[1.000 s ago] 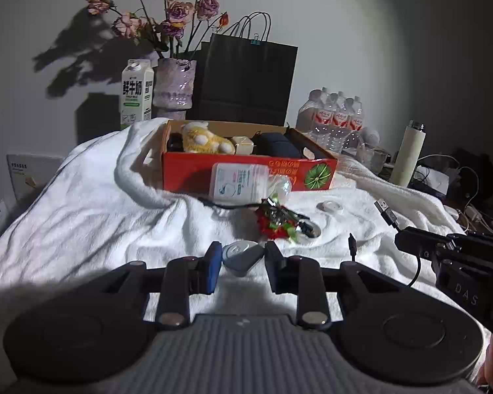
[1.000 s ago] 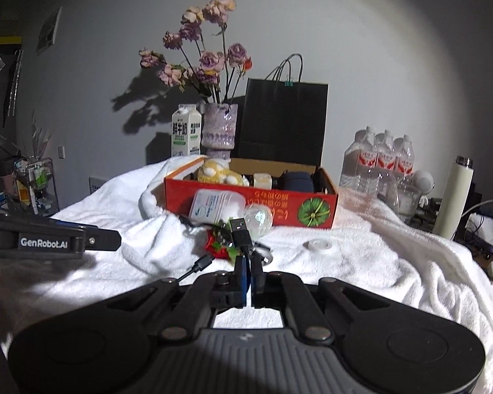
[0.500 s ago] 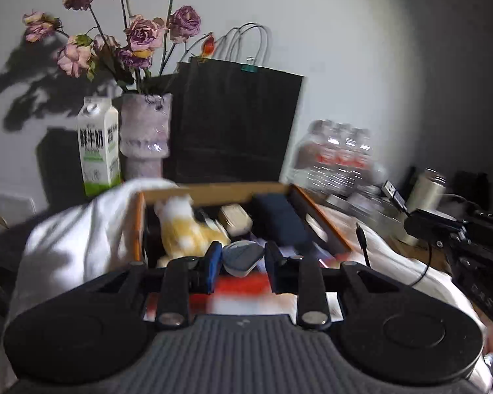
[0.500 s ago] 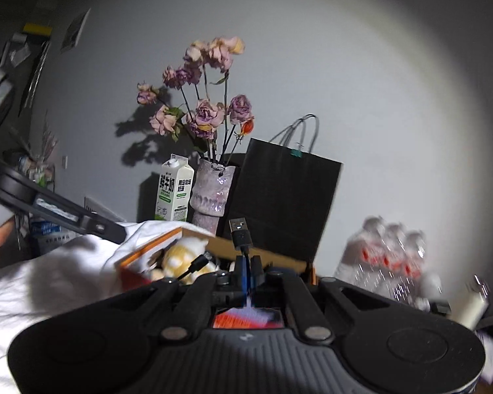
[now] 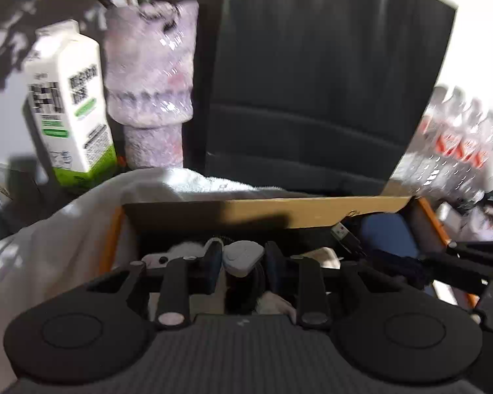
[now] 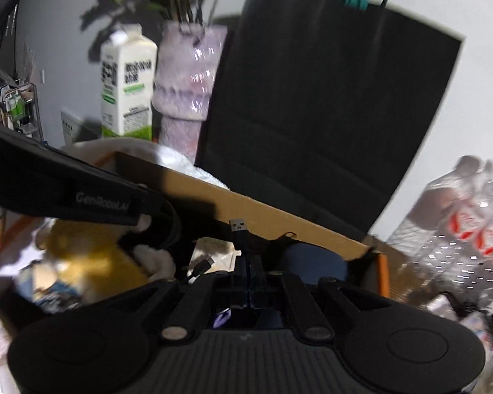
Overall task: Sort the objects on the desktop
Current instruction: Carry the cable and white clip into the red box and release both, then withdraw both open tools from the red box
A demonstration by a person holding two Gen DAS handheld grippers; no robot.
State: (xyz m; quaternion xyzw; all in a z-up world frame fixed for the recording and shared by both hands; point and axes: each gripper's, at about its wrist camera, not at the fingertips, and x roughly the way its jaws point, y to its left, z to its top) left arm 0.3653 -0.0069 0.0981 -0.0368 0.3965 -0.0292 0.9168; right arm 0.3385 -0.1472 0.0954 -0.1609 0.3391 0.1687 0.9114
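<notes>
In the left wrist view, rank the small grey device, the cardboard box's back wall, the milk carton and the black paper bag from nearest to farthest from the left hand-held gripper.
1. Small grey device: held between the left hand-held gripper's fingers.
2. Cardboard box's back wall: just beyond, centre.
3. Milk carton, behind the box at left, and black paper bag, behind it at right: too close to call.

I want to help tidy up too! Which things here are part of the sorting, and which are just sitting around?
Part of the sorting:
- small grey gadget, held in the left tool
- USB cable, pinched in the right tool
- cardboard box, which both tools are over
- yellow plush toy in the box

Just sitting around:
- milk carton
- vase
- black paper bag
- water bottles
</notes>
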